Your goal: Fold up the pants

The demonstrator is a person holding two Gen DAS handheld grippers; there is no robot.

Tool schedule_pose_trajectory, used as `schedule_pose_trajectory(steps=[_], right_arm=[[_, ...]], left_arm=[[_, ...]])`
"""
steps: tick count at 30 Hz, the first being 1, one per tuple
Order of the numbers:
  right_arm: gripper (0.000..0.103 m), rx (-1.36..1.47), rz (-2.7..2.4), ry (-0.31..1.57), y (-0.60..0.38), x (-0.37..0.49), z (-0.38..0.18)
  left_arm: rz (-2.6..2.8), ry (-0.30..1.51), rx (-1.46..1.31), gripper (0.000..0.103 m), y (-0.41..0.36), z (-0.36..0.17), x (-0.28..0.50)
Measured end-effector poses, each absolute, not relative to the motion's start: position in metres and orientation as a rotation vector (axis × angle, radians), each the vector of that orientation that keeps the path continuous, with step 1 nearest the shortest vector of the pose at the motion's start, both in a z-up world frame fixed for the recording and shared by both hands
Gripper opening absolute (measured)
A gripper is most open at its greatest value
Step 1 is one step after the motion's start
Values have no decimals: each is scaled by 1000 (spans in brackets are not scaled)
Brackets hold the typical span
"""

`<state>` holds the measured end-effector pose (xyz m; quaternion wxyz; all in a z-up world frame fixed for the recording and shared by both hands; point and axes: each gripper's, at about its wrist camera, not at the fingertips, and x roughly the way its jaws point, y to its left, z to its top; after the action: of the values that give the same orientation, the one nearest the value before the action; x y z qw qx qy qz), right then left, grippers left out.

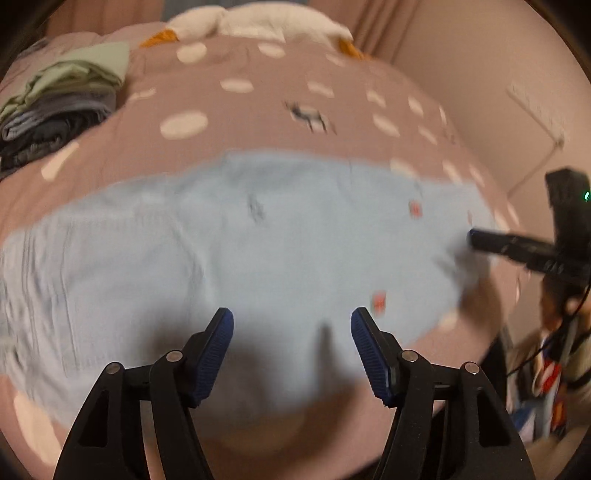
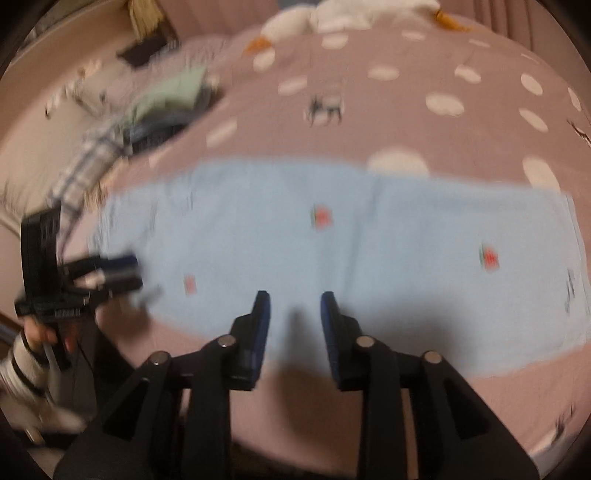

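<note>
- Left hand-held gripper (image 1: pixel 291 321) is seen above the near edge of the pants (image 1: pixel 236 258), jaws set well apart, nothing between them.
- Blue ribbed pads (image 1: pixel 216 354) are noted on its black fingers; a shadow is cast on the cloth just below.
- Right hand-held gripper (image 2: pixel 295 302) is seen over the near edge of the pants (image 2: pixel 332 251), jaws parted by a narrow gap, nothing clamped; cloth is visible through the gap.
- Pants are pale blue with small red marks, laid flat and spread lengthwise across the bed (image 1: pixel 258 110).
- Bed cover is dusty pink, dotted with white ovals; a small dark animal print (image 2: pixel 327 105) is seen beyond the pants.
- From the left wrist view, the right hand-held gripper (image 1: pixel 476 236) is seen at the right end of the pants, tip at the cloth's edge; contact cannot be told through the blur.
- From the right wrist view, the left hand-held gripper (image 2: pixel 129 273) is seen at the left end of the pants, held by a hand (image 2: pixel 40 336) in a striped sleeve.
- Folded clothes (image 1: pixel 62 99), green on top and dark below, are stacked at the far left of the bed, well apart from the pants.
- White plush toy (image 1: pixel 258 22) with orange parts is seen at the bed's far end.
- Both views are blurred.
</note>
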<state>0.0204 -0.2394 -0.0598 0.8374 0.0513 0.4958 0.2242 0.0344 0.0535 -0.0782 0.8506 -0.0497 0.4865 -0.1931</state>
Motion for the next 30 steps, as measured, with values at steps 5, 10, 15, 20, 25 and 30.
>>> schedule_pose_trajectory(steps=[5, 10, 15, 20, 25, 30], right_arm=[[30, 86, 485, 1004, -191, 73, -70], [24, 122, 436, 1088, -198, 102, -101], [25, 350, 304, 1046, -303, 94, -100], [21, 491, 3, 980, -432, 71, -101], [33, 500, -189, 887, -488, 33, -66], [33, 571, 82, 935, -434, 14, -79]], left_arm=[[-373, 981, -172, 66, 56, -76, 83], [-321, 1059, -246, 65, 96, -106, 86], [-323, 1037, -257, 65, 113, -101, 63], [-267, 1040, -199, 65, 105, -90, 54], [-339, 1038, -206, 66, 76, -81, 54], [-520, 1083, -195, 66, 15, -86, 46]])
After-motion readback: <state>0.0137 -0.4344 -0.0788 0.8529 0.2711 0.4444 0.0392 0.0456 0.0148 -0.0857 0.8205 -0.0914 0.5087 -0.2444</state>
